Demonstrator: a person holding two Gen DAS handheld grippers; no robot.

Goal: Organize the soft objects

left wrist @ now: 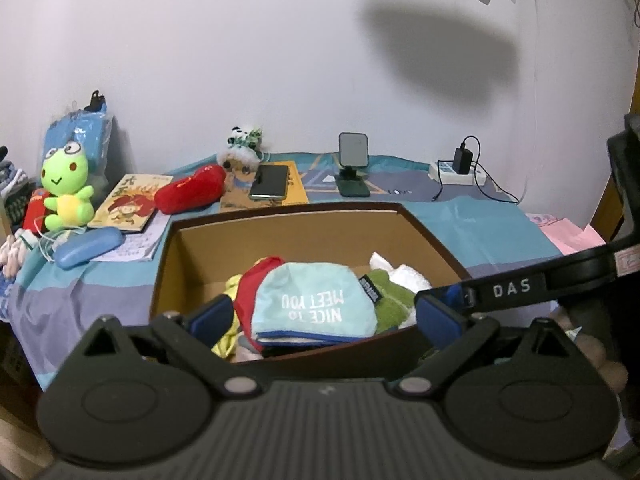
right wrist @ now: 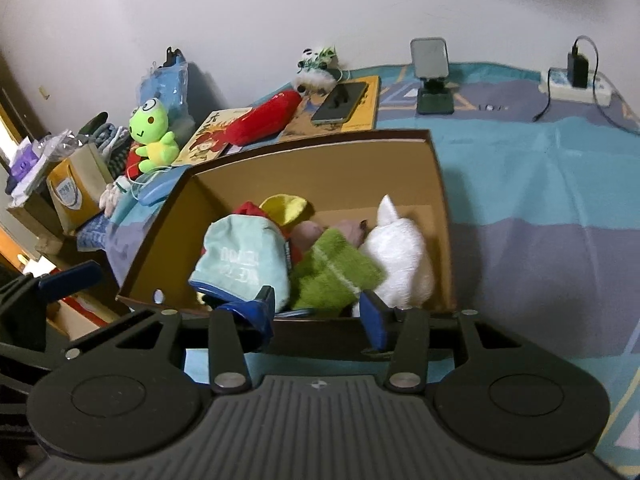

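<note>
A brown cardboard box (left wrist: 280, 220) (right wrist: 436, 200) stands on the bed and holds several soft things: a light blue "NICE TO MEET YOU" pouch (left wrist: 316, 302) (right wrist: 244, 258), a green towel (right wrist: 332, 268), a white plush (right wrist: 404, 256), and red and yellow cloth. My left gripper (left wrist: 324, 312) is open and empty at the box's near rim. My right gripper (right wrist: 320, 312) is open and empty at the near rim, above the green towel. A green frog plush (left wrist: 66, 190) (right wrist: 154, 136), a red plush (left wrist: 190, 194) (right wrist: 262, 118) and a small panda plush (left wrist: 242, 148) (right wrist: 318, 66) lie outside the box.
A book (left wrist: 128, 202), a phone (left wrist: 270, 182) on a yellow book, a phone stand (left wrist: 352, 164), a power strip with charger (left wrist: 460, 168) and a blue case (left wrist: 88, 246) lie on the blue bedspread. A paper bag (right wrist: 76, 188) stands at left. The wall is behind.
</note>
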